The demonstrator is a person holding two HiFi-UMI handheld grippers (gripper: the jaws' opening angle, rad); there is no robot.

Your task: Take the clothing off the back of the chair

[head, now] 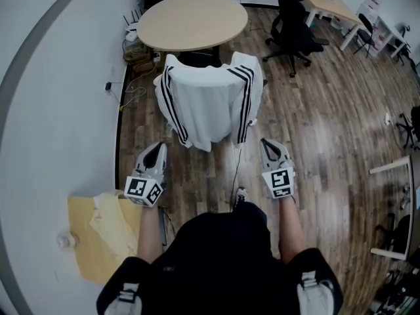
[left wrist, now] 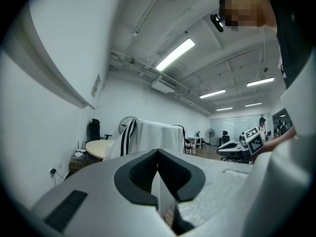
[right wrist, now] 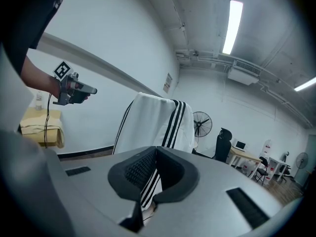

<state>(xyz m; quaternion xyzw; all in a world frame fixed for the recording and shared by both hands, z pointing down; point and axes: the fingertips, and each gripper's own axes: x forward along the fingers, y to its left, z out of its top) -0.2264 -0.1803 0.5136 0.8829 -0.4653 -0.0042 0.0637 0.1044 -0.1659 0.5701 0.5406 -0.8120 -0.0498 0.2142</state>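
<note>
**Two shut grippers are pointing at a jacket on a chair**

A white jacket with black stripes is hanging over the back of the chair, in front of a round worktop. Its sleeves are hanging down on both sides. The person is standing behind it and holding the left gripper and the right gripper out toward it. Both are near the jacket but not touching it. Both grippers are closed tight and holding nothing.

Some things could go wrong from here. If the grippers are not opening before they reach the cloth, they will only be poking it. That could push the jacket off onto the floor. If they are pinching just a thin edge, the cloth may slip out. If only one side is lifting, a sleeve may catch on the chair and drag it along. A thin cord is lying on the floor by the person's foot, and it could trip them as they step closer.
</note>
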